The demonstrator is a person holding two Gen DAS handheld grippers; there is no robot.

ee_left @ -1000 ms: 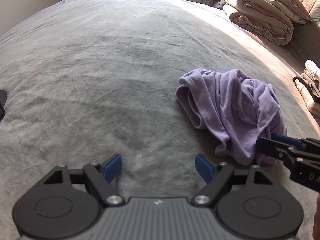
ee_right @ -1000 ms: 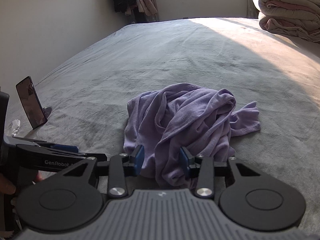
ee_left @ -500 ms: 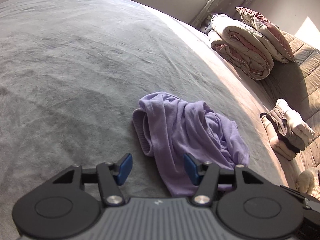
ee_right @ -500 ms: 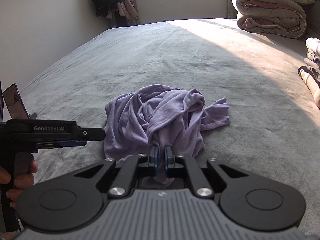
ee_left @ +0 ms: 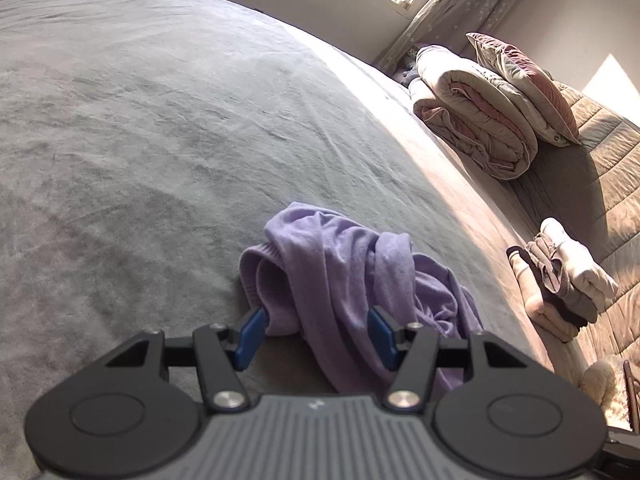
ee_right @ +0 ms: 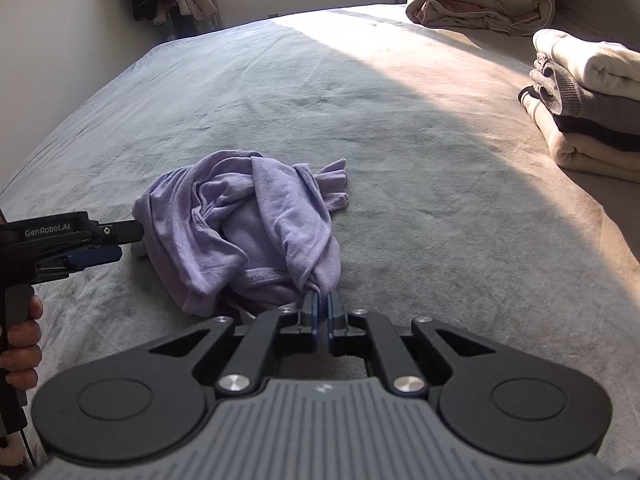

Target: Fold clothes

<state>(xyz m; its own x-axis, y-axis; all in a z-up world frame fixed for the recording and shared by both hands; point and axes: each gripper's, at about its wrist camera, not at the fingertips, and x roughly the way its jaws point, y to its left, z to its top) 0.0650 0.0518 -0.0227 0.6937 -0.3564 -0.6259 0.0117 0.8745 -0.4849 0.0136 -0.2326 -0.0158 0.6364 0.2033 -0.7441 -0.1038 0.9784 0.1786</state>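
Pinching the lilac garment [ee_right: 256, 224] at lower centre, your right tongs [ee_right: 321, 304] grip it; your left tongs [ee_left: 316, 334] gape around a fold.

The right gripper [ee_right: 321, 307] pinches a fold of the crumpled lilac knit garment [ee_right: 244, 232] on the grey plush bedspread [ee_right: 420, 208]; folded clothes stack [ee_right: 588, 108] far right.

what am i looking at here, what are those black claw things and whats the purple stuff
No robot here: a person holds a two-finger gripper in each hand, each with a camera looking along its blue-padded fingers. One picture is from the left gripper, the other from the right gripper. The purple stuff is a crumpled lilac garment on a grey bed. The right gripper is pinched shut on a fold of it; the left one's jaws stand either side of another bunch, not clearly squeezing. Folded clothes are stacked at the right.
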